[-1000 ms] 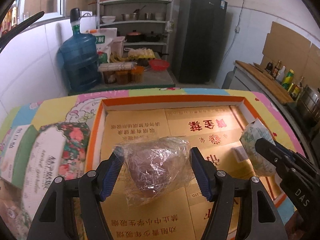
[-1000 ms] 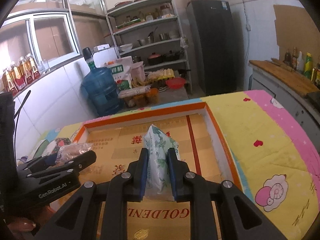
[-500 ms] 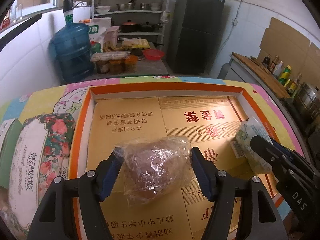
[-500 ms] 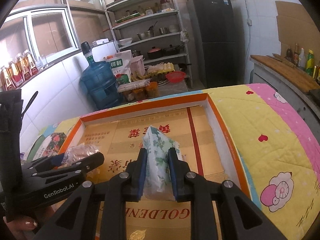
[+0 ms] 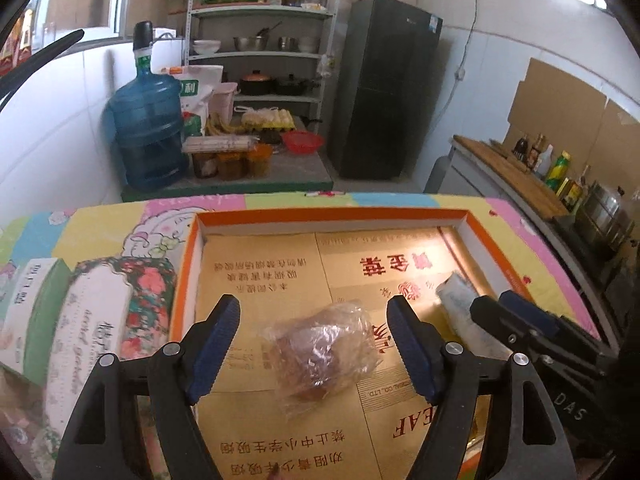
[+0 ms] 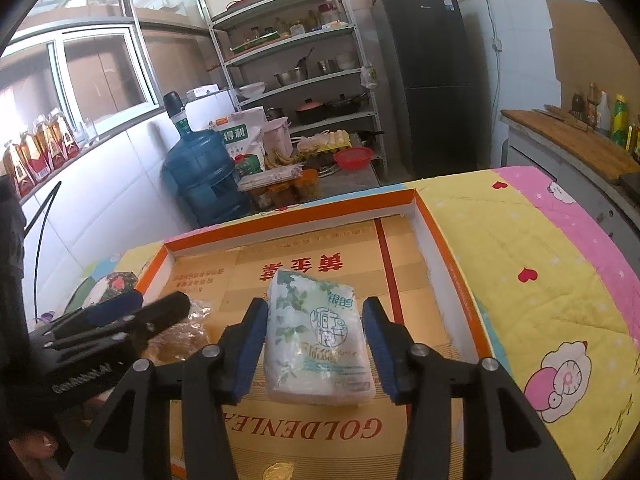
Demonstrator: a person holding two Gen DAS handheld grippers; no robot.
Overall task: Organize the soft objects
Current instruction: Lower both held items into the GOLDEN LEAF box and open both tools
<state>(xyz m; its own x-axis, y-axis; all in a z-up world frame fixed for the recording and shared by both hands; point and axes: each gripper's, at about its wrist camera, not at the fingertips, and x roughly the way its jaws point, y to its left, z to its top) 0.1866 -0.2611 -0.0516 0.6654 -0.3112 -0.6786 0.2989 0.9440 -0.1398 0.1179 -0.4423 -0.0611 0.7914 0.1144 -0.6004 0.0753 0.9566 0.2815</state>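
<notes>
Both grippers' jaws are opening, where a second ago they pinched their loads. Released, the clear-plastic-wrapped brown lump (image 5: 322, 350) lies between the left gripper's (image 5: 314, 344) spread pads, the white floral tissue pack (image 6: 318, 336) between the right gripper's (image 6: 316, 344), inside the orange-rimmed cardboard tray (image 5: 320, 213). Lifting straight up should avoid snagging the wrappers.
</notes>
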